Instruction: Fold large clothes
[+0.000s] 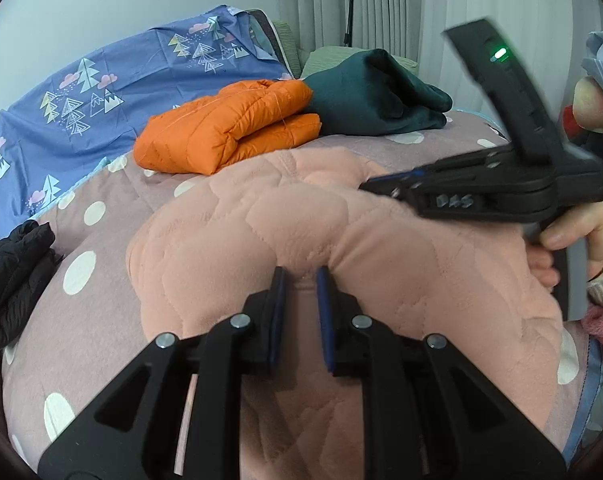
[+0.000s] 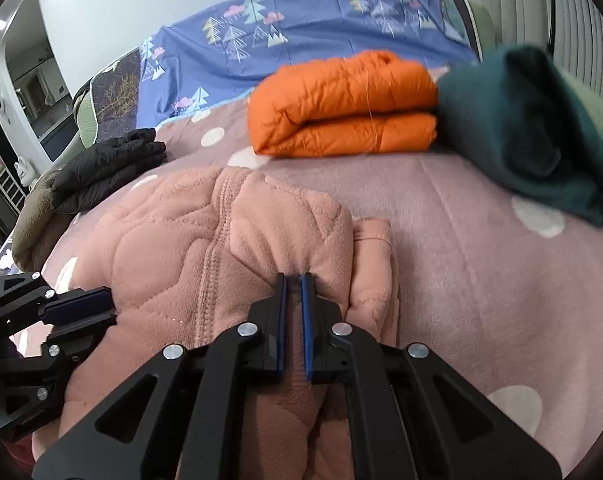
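A large pink quilted fleece garment [image 1: 261, 216] lies bunched on the bed. It also shows in the right wrist view [image 2: 173, 236]. My left gripper [image 1: 300, 276] is shut on a fold of it at the near edge. My right gripper [image 2: 294, 280] is shut on another fold near the garment's right side, beside a ribbed cuff [image 2: 371, 236]. The right gripper [image 1: 381, 188] shows from the side in the left wrist view. The left gripper [image 2: 101, 304] shows at the left edge of the right wrist view.
The bed has a mauve cover with white dots [image 2: 461, 280]. A folded orange puffer jacket [image 1: 229, 132] and a dark green folded garment [image 1: 377, 96] lie at the back. A black jacket [image 1: 9, 272] lies at the left. A blue tree-print sheet [image 1: 81, 92] covers the far side.
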Action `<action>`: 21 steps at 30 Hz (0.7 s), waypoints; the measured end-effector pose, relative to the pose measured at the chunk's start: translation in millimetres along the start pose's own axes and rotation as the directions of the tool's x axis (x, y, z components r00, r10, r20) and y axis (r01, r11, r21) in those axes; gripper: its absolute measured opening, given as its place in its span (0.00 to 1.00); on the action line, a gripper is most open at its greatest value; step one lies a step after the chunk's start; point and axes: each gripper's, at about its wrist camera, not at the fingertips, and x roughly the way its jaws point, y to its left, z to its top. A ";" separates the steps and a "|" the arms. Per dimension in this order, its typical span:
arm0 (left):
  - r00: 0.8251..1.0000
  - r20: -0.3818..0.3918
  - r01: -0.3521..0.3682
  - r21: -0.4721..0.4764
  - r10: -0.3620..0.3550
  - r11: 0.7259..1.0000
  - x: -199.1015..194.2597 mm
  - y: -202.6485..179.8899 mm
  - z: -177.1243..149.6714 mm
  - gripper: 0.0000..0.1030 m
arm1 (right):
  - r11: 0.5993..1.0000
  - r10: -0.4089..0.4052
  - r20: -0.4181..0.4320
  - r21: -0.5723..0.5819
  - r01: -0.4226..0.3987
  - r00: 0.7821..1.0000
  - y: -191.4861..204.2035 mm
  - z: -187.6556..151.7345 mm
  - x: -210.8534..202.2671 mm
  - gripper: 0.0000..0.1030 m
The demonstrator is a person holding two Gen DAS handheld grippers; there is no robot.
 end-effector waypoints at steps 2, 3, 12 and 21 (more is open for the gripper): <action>1.000 0.001 -0.021 0.005 0.021 1.000 -2.6 -1.5 -1.0 0.14 | 1.000 0.006 0.030 0.003 -0.006 1.000 2.6 -2.7 -24.8 0.05; 1.000 0.001 -0.025 0.006 0.025 1.000 -3.9 -1.3 -1.6 0.14 | 1.000 0.014 0.040 0.000 -0.014 0.999 4.2 -6.1 -35.9 0.05; 0.998 -0.009 -0.065 0.014 0.065 0.998 -3.3 -7.9 1.3 0.14 | 0.993 0.010 -0.006 0.119 -0.009 1.000 -18.2 -27.5 -39.4 0.26; 0.998 -0.014 -0.067 0.001 0.067 0.998 -4.6 -5.0 1.1 0.14 | 0.956 0.130 0.062 0.256 -0.142 0.990 -41.2 -74.7 -91.9 0.74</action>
